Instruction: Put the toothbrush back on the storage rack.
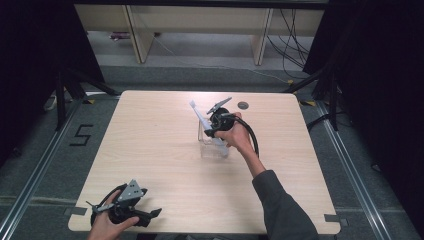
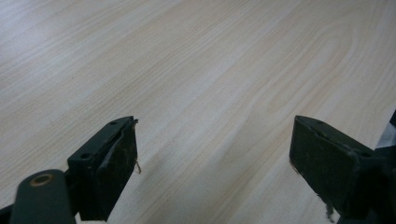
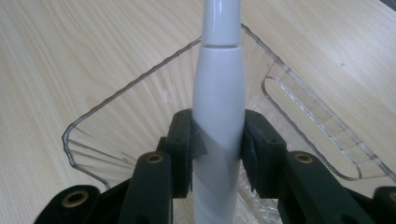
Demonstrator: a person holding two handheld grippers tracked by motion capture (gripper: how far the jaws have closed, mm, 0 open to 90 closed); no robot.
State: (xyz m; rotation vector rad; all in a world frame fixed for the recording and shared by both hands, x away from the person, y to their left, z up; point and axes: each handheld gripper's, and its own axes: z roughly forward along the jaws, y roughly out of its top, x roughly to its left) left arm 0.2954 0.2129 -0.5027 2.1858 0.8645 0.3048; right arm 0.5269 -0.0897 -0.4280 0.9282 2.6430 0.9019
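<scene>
In the right gripper view my right gripper (image 3: 217, 149) is shut on the lower body of a white electric toothbrush (image 3: 218, 84), both pads pressed against its sides. The toothbrush stands in a clear plastic container (image 3: 116, 100), leaning away from me. From above, the toothbrush (image 1: 199, 116) slants up and to the left out of the clear container (image 1: 214, 149) at the table's middle, with my right gripper (image 1: 211, 130) on it. My left gripper (image 1: 151, 215) rests at the table's near left corner. Its jaws (image 2: 215, 163) stand wide open over bare wood.
A small dark round disc (image 1: 243, 105) lies near the far edge of the light wooden table (image 1: 150, 150). Black curtains and stand legs flank the table, and wooden furniture legs with loose cables stand beyond it.
</scene>
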